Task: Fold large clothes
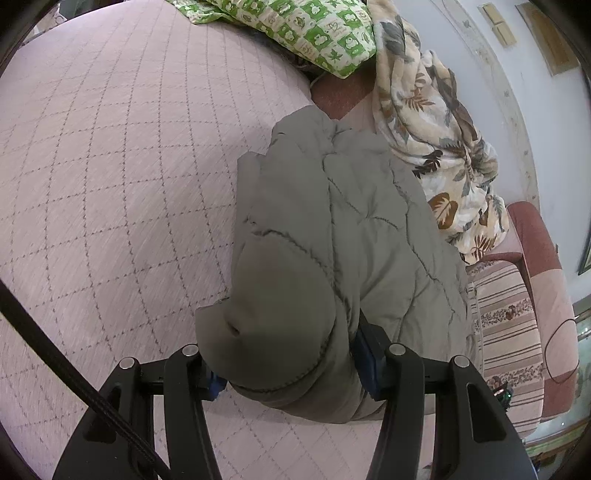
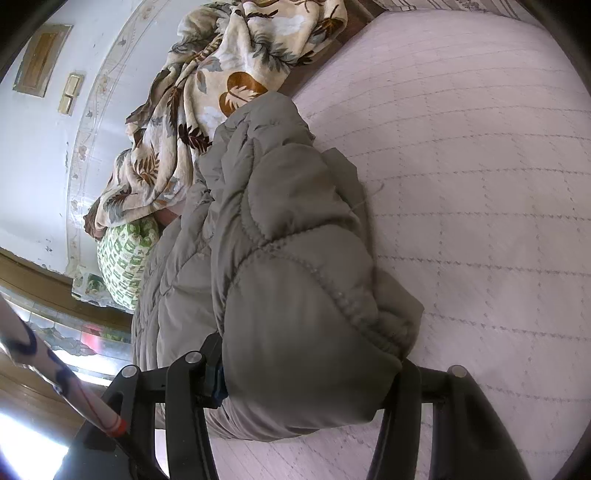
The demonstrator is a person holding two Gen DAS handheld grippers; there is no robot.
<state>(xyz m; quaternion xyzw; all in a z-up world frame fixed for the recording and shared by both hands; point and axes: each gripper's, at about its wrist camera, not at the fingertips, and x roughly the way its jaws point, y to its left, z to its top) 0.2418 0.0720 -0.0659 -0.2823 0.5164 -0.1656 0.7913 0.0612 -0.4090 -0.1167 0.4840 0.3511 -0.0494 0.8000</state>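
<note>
A grey-green quilted jacket [image 1: 332, 236] lies bunched on a bed [image 1: 110, 184] covered in a pale pink sheet with a stitched diamond pattern. In the left wrist view the left gripper [image 1: 291, 373] has its fingers [image 1: 369, 354] clamped on a thick padded fold at the near end of the jacket, the fabric bulging up between them and filling the gap. In the right wrist view the right gripper [image 2: 310, 384] grips another bulky fold of the same jacket [image 2: 295, 258], near an elasticated hem or cuff, with its fingers [image 2: 214, 369] pressed into the padding on both sides. The rest of the garment stretches away from both grippers across the mattress. Just beyond the jacket, a cream blanket with brown and grey leaf prints [image 1: 436, 140] lies heaped against the wall, and a green-and-white patterned pillow [image 1: 314, 33] sits beside it.
</note>
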